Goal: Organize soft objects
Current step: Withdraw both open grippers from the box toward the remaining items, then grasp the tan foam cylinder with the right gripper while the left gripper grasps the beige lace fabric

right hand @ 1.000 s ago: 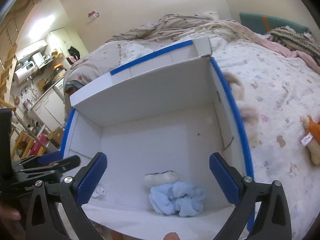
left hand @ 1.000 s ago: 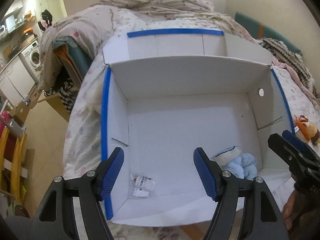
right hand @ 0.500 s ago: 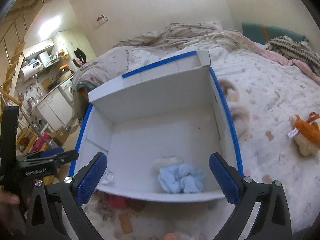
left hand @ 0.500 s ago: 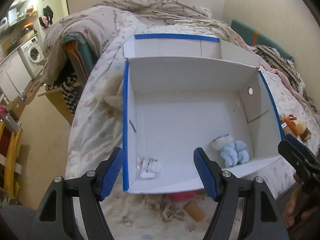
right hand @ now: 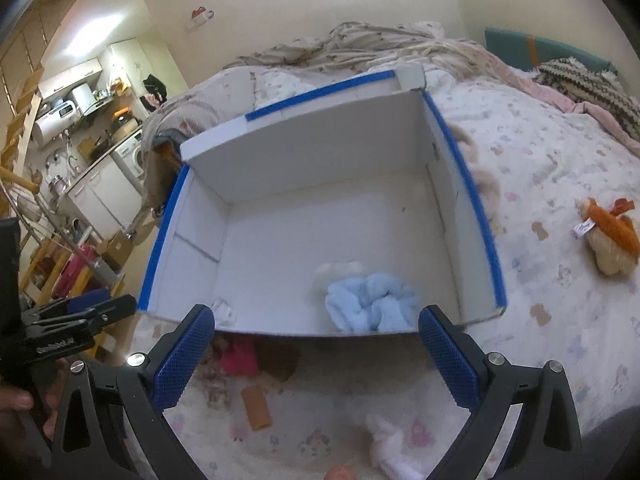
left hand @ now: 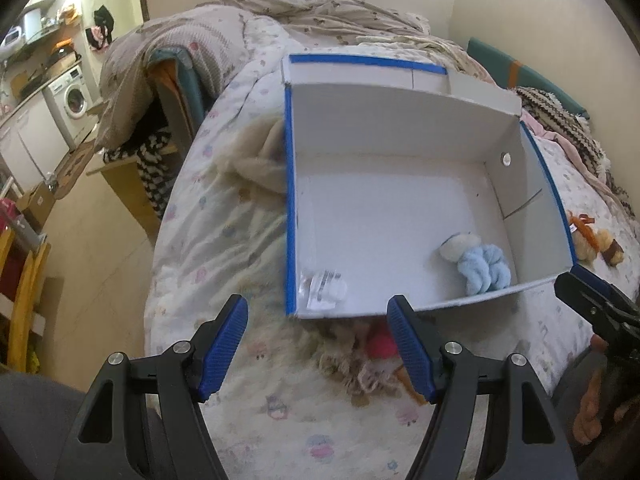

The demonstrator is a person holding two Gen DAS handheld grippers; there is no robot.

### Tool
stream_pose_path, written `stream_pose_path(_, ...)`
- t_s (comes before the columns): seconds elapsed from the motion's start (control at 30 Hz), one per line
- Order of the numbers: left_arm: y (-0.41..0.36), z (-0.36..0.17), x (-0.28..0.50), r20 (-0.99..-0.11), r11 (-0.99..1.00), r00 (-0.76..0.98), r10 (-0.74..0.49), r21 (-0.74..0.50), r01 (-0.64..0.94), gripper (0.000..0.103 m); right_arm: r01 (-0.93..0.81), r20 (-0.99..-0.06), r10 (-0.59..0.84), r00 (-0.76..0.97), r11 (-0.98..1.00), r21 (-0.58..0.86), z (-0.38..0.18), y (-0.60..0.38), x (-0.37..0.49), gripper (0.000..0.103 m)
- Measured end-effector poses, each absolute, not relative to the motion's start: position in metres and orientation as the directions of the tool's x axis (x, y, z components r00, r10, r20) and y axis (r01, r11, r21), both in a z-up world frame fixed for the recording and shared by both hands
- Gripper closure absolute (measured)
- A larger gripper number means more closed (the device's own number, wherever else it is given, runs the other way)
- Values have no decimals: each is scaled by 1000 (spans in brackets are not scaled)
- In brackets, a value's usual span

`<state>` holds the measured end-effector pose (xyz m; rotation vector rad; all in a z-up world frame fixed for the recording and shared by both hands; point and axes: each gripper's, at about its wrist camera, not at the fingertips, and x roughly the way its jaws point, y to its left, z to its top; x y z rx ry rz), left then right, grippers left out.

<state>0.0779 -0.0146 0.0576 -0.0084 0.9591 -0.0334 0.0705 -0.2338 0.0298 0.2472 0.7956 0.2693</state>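
1. In the left wrist view the left gripper (left hand: 318,340) sits at the lower centre of the frame, its blue pads wide apart with nothing between them, over the patterned bedspread (left hand: 224,248) just short of the box's near wall.
2. In the right wrist view the right gripper (right hand: 316,354) stands equally wide and empty at the bottom of the frame, its pads framing the near edge of the white box (right hand: 320,152).
3. Just beyond the claws, on the bedspread outside the box's near wall, lies a loose heap: a pink soft piece (right hand: 239,358), a tan cylinder (right hand: 257,406) and a white fluffy toy (right hand: 386,440) at the lower edge.
4. Inside the box, the light blue plush (right hand: 370,300) rests in the near part of the floor with a cream piece touching it; a small clear packet (left hand: 324,288) lies in the near left corner in the left view.
5. Farther out, at the right edge, an orange-and-tan stuffed toy (right hand: 610,240) lies well apart from the box.
6. Judged progress: early, since most soft things remain outside.
7. Risks: the heap is tangled and partly tucked under the box wall, so a closing claw could pinch the bedspread with a toy, or nudge the light box askew.
8. The two grippers sit near each other and could collide if both go for that heap.
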Motion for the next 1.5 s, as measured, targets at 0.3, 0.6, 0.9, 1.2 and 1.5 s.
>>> stream_pose_path(0.3,-3,27,71,-837,999,546,-20,-2,33,33,-166,-711,330,621,942,292,17,-217,57,0)
stream_pose_path(0.6,12,16,81,-853,998,522,13,-19,-56,33,-198,-769,334,545,942,270,1,-201,65,0)
stream_pose_path(0.9,34,-4,90,-889,984,459,2,-81,-160,33,-138,-806,356,473,933,331,-21,-210,78,0)
stream_pose_path(1.2,36,-14,95,-906,979,423,-21,-106,-177,33,-300,-858,415,302,896,328,-47,-163,82,39)
stream_pose_path(1.5,63,-20,93,-917,951,398,34,-93,-295,33,-425,-922,328,207,879,217,-85,-108,82,59)
